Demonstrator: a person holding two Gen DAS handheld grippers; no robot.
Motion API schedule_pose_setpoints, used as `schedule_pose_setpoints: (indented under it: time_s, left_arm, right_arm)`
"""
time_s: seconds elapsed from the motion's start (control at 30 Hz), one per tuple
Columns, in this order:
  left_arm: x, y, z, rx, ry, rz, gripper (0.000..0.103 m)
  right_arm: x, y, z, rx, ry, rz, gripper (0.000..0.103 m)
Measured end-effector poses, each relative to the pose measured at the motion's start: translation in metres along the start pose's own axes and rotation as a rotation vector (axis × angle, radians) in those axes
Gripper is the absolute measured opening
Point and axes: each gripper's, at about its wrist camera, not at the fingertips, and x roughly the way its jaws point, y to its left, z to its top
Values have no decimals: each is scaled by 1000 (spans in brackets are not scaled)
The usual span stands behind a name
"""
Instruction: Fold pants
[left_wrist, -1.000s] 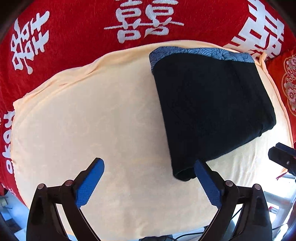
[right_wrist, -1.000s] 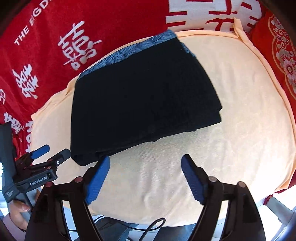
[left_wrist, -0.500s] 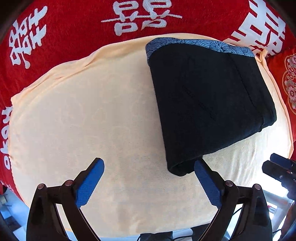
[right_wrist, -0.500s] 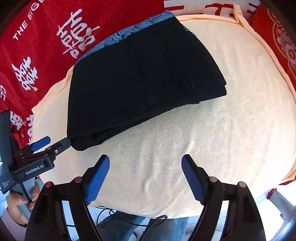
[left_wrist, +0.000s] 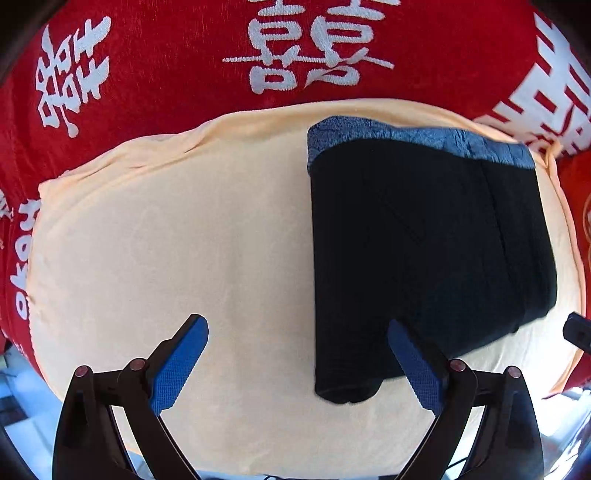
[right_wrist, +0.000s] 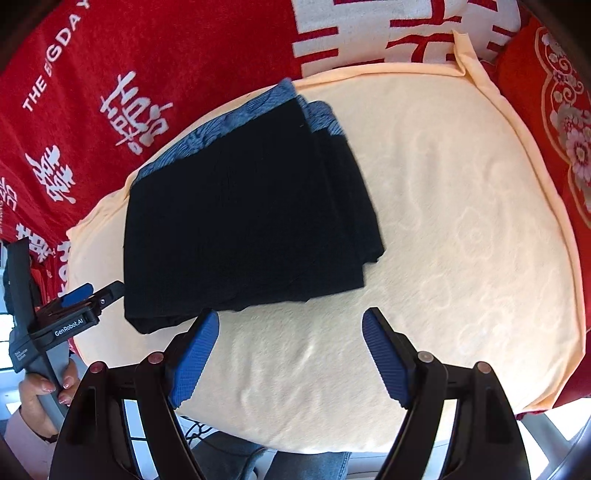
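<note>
Only the right wrist view shows the person: a hand (right_wrist: 44, 387) gripping the left gripper's (right_wrist: 92, 293) handle at the table edge, and jeans below. The left wrist view catches just a dark tip of the other tool at its right border. A peach towel (left_wrist: 166, 240) covers the surface, over a red cloth (left_wrist: 166, 74) with white characters (a flowered red cushion (right_wrist: 554, 110) sits at the right). The folded black pants (left_wrist: 424, 258) lie flat on the towel, blue waistband away; both the left gripper (left_wrist: 299, 363) and right gripper (right_wrist: 291, 350) stand wide open, empty, above the pants' near edge
</note>
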Motion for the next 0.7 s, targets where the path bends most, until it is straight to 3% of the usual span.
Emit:
schedule_pose_setpoints:
  time_s: [0.37, 0.53, 0.7]
  left_arm:
    - [11, -12, 20, -39, 9, 7, 98]
    - [21, -7, 30, -60, 43, -66, 98]
    - [22, 9, 45, -99, -5, -188, 98]
  right_arm:
    - [15, -26, 33, -28, 40, -2, 83]
    - [23, -38, 49, -7, 54, 69, 83]
    - [39, -57, 66, 7, 98, 198, 86]
